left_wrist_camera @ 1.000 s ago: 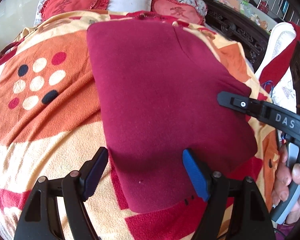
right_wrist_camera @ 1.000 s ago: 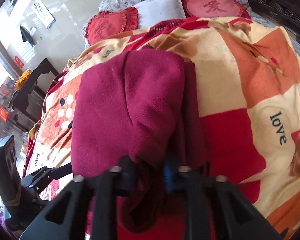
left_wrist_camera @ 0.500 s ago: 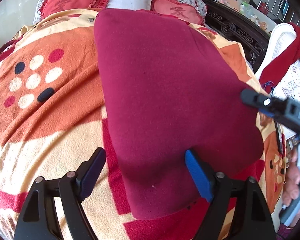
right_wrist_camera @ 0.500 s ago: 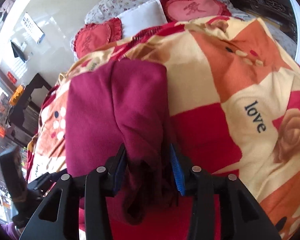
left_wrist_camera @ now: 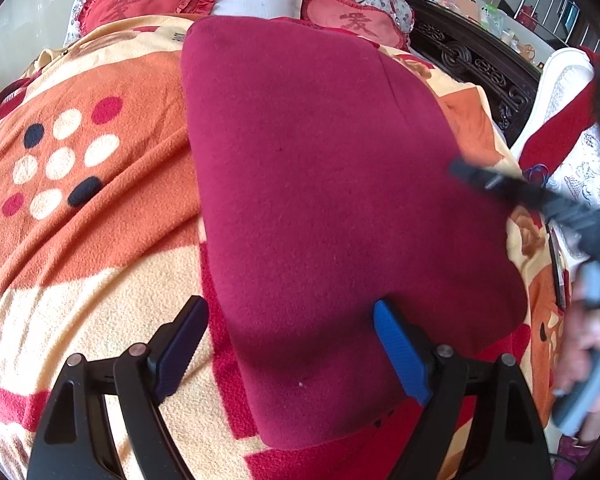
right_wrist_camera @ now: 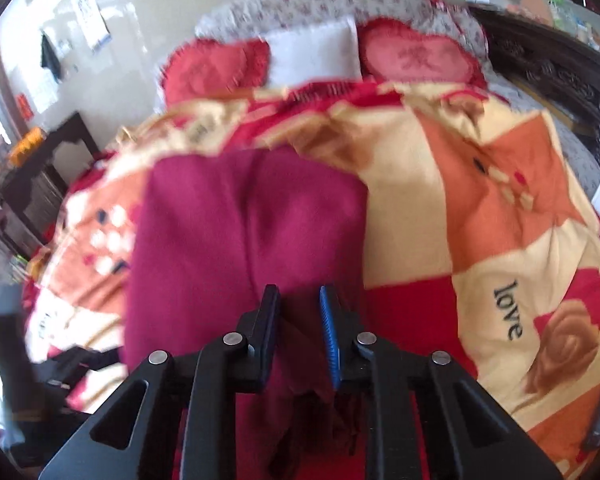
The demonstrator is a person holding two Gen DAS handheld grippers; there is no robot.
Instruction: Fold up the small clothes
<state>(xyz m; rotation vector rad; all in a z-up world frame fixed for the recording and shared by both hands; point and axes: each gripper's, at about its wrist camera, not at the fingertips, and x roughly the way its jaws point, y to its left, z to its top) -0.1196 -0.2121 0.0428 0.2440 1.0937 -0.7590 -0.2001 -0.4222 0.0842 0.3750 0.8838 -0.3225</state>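
Left wrist view: the left gripper [left_wrist_camera: 290, 344] is hovering at the bottom of the frame, its jaws standing wide and opening, with the near edge of the maroon garment [left_wrist_camera: 332, 200] lying between them, untouched. The garment is spreading across the centre over the blanket [left_wrist_camera: 88, 248]. At the right edge the right gripper [left_wrist_camera: 540, 200] is showing blurred, a hand [left_wrist_camera: 588, 344] holding its grip.

Right wrist view: the right gripper [right_wrist_camera: 300, 320] is sitting at lower centre, its jaws narrow and clamping a bunched fold of the garment [right_wrist_camera: 228, 240]. Pillows [right_wrist_camera: 312, 56] are lying at the top.
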